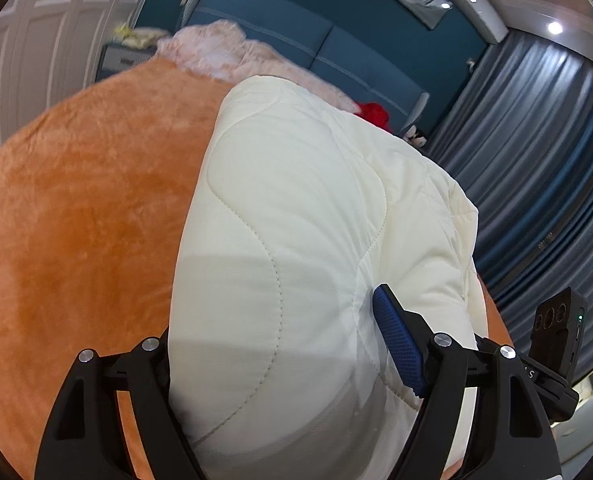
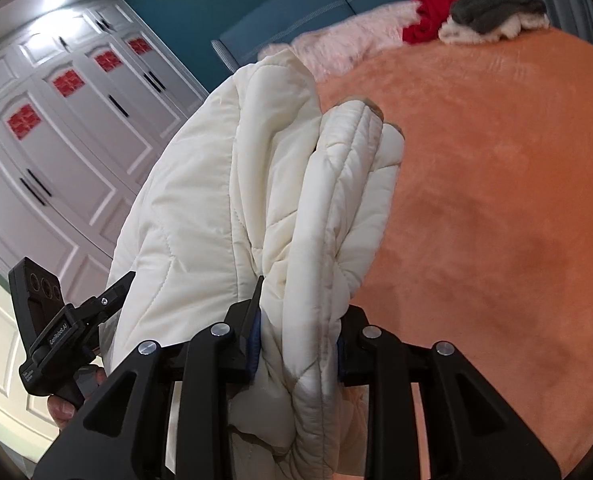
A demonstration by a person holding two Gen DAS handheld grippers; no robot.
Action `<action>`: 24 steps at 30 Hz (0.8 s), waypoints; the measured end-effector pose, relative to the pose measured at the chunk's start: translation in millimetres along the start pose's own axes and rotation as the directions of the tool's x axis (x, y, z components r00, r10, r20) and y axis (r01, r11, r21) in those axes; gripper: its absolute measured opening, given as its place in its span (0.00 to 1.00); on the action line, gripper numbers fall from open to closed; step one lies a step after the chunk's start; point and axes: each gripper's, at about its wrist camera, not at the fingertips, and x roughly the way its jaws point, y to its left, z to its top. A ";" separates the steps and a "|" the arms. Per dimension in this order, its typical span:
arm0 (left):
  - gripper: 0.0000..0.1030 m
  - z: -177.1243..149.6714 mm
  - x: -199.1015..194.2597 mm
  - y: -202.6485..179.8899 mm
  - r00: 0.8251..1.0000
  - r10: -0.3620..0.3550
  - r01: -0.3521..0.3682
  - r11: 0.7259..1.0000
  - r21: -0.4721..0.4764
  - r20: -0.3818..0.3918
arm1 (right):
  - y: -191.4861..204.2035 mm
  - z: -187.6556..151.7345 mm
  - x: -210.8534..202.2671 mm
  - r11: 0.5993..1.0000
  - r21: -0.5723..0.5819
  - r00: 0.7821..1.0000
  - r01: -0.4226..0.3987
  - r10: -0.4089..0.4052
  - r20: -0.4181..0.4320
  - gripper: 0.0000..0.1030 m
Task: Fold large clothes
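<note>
My right gripper (image 2: 298, 340) pinches a bunched fold of the white quilted coat (image 2: 224, 200); my left gripper (image 1: 284, 364) clamps a thick wad. The coat hangs between them above the orange bedspread (image 2: 496, 200), long axis running away from me.

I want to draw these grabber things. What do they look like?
Each grabber is matte black plastic with cut-out triangle holes and round silver screw heads. The left gripper has a bumpy blue rubber pad on its finger. The right gripper shows blue pad edges too. A black box with three round lenses is clipped beside it.
</note>
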 end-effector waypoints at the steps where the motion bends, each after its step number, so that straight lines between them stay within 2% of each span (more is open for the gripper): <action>1: 0.73 -2.6 10.9 11.4 1.000 0.004 -0.004 1.000 -0.013 -0.016 | -4.9 -0.9 6.1 1.000 0.003 1.000 0.009 -0.009 -0.012 0.26; 8: 0.73 -27.8 75.5 58.7 0.992 0.034 -0.046 0.995 -0.094 -0.118 | -29.7 -15.4 75.9 0.993 0.012 0.984 0.118 -0.115 -0.135 0.27; 10: 0.75 -38.7 93.3 72.3 0.985 0.054 -0.074 0.989 -0.125 -0.161 | -39.7 -22.8 90.4 0.989 0.022 0.977 0.143 -0.138 -0.165 0.32; 12: 0.80 -43.2 94.8 83.3 0.988 0.046 -0.070 0.984 -0.164 -0.148 | -46.4 -26.1 89.8 0.990 0.050 0.983 0.129 -0.121 -0.137 0.45; 14: 0.81 -43.6 90.5 87.1 0.988 0.033 -0.063 0.979 -0.195 -0.153 | -50.1 -26.8 83.6 0.988 0.073 0.984 0.135 -0.126 -0.125 0.52; 15: 0.81 -42.0 85.1 85.4 0.987 0.042 -0.072 0.979 -0.190 -0.157 | -52.1 -27.5 78.5 0.988 0.080 0.985 0.134 -0.124 -0.124 0.52; 18: 0.80 -35.5 67.0 74.1 0.982 0.115 -0.132 0.986 -0.104 -0.152 | -56.3 -27.9 51.3 0.985 0.105 0.986 0.136 -0.124 -0.111 0.56; 20: 0.79 -29.4 50.6 60.6 0.967 0.217 -0.217 0.976 0.014 -0.133 | -57.0 -26.1 23.1 0.981 0.103 0.985 0.166 -0.159 -0.072 0.56; 21: 0.79 -27.0 43.6 54.7 0.957 0.268 -0.263 0.963 0.063 -0.114 | -54.7 -24.7 9.1 0.979 0.092 0.983 0.183 -0.180 -0.041 0.57; 22: 0.79 -21.8 32.3 40.4 0.938 0.340 -0.330 0.936 0.126 -0.069 | -51.2 -23.2 0.2 0.977 0.079 0.980 0.197 -0.197 -0.014 0.58; 23: 0.79 -16.7 29.4 35.8 0.927 0.373 -0.363 0.920 0.148 -0.041 | -41.1 -18.5 -9.0 0.975 0.043 0.975 0.220 -0.221 0.023 0.54; 24: 0.79 -12.8 25.0 25.3 0.916 0.400 -0.393 0.904 0.168 -0.008 | -32.2 -13.6 -12.5 0.971 0.007 0.970 0.238 -0.239 0.042 0.46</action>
